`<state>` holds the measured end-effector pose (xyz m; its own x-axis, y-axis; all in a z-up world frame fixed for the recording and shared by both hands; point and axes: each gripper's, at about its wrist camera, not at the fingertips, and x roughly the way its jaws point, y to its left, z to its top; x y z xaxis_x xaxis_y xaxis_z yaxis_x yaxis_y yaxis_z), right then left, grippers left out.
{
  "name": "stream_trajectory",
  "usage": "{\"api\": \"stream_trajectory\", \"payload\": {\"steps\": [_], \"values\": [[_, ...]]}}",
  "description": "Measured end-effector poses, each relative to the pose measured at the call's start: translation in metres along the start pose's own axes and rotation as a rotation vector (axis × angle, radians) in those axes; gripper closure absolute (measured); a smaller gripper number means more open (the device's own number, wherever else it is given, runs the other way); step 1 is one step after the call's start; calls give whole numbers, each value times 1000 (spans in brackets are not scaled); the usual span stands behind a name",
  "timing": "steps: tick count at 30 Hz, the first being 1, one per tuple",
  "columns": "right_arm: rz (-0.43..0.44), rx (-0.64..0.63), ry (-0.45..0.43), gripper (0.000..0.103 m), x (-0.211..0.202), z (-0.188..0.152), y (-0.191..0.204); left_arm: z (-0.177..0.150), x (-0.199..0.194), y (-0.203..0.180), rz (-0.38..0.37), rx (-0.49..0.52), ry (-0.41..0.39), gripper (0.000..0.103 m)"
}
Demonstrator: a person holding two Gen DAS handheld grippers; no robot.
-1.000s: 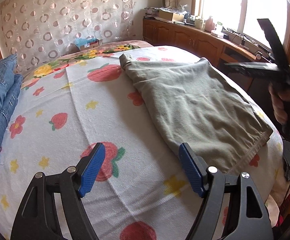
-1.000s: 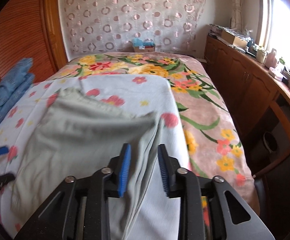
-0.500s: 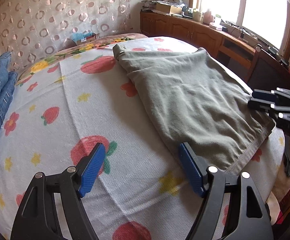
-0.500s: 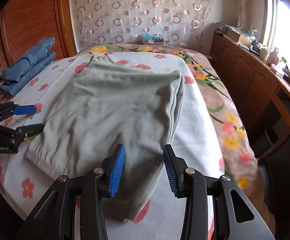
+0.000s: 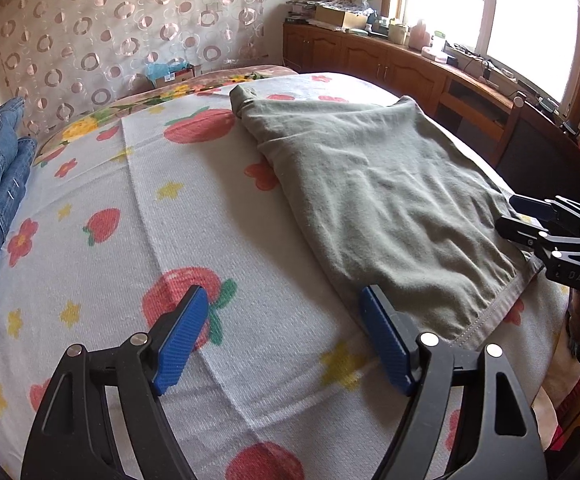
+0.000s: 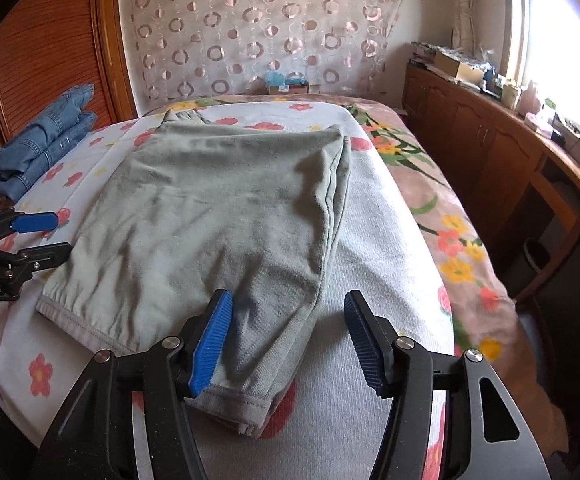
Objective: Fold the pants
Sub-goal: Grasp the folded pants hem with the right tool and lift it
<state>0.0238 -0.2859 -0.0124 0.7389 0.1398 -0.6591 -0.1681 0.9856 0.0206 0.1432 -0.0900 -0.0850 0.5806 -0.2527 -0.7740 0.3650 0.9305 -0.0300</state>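
Grey-green cotton pants (image 6: 225,216) lie folded lengthwise on the bed (image 6: 374,240), on its white strawberry-print cover (image 5: 193,240), with the hem ends at the near edge and the waist toward the far curtain.

Jaw state:
1. Right gripper (image 6: 290,340): jaws are opening. The near leg hem sits between and beneath the blue pads (image 6: 211,340), but they do not press it; the cloth is released.
2. Left gripper (image 5: 285,340): jaws spread wide and empty, hovering over the cover with the right-hand pad just beside the elastic cuff edge.

Risks from this position:
1. The hem nearest the right gripper lies close to the bed edge. A grip on only the top layer would, in all likelihood, peel the 2 legs apart and spoil the fold line.
2. The left gripper sits beside the cuff, not over it. Closing here would probably pinch the cover as well and drag it along.
3. Uneven lifting by the 2 grippers would skew the next fold.

Changes against the frame 1 second earlier:
1. The right gripper's jaws stood much narrower then and its view was higher and farther up the bed; it has since come back and down to the hem.
2. The left gripper's view is almost unchanged.

Folded blue jeans (image 6: 41,144) lie apart at the far left.
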Motion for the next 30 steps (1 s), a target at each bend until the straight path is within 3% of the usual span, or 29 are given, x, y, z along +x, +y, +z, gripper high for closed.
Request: {"api": "stream_trajectory", "payload": {"steps": [5,16,20,26,30], "values": [[51,41,-37,45,-22,-8,-8,0,0,0,1,1,0,24],[132,33,-13,93,-39,-29,-3,-2,-12,-12,7,33,-6,24],[123,14,-45,94,-53,-27,3,-3,-19,-18,11,55,-17,24],[91,12,-27,94,-44,-30,2,-5,-21,-24,-16,66,-10,24],[78,45,-42,78,-45,-28,-1,-8,-21,-27,-51,63,-11,24]]}}
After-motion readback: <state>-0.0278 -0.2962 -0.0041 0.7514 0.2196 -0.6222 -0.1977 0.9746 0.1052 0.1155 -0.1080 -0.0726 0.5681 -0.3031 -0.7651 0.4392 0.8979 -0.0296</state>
